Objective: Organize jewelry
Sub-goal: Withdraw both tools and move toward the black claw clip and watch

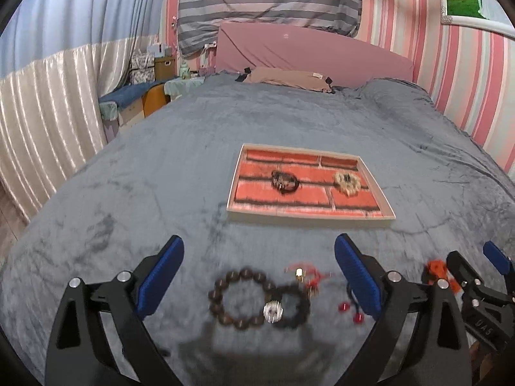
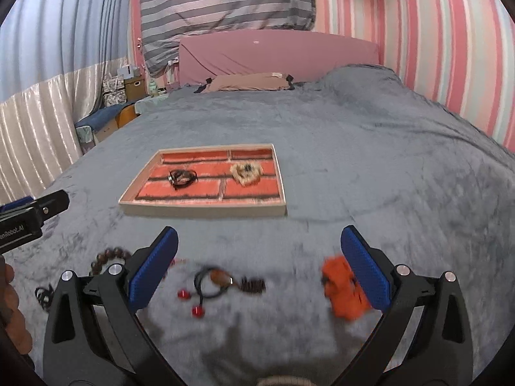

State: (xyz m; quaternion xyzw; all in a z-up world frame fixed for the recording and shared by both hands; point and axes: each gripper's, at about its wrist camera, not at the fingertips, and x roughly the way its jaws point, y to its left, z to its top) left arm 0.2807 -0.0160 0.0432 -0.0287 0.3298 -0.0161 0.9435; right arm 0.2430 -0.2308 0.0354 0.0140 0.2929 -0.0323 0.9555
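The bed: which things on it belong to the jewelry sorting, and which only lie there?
Belong to the job:
- tray
- dark bracelet and pale bracelet in it
- brown bead bracelet
- red bead cord
- orange piece

Just lying about:
- pillow
- grey blanket

Brick-red tray point(image 1: 373, 222), grey bedspread point(image 1: 289, 115), pink-striped wall point(image 1: 450, 64).

We see a plush, matt grey blanket point(image 1: 289, 122) under a pale wood-rimmed tray point(image 2: 206, 209). The brown bead bracelet point(image 1: 238, 299) looks like polished wood.
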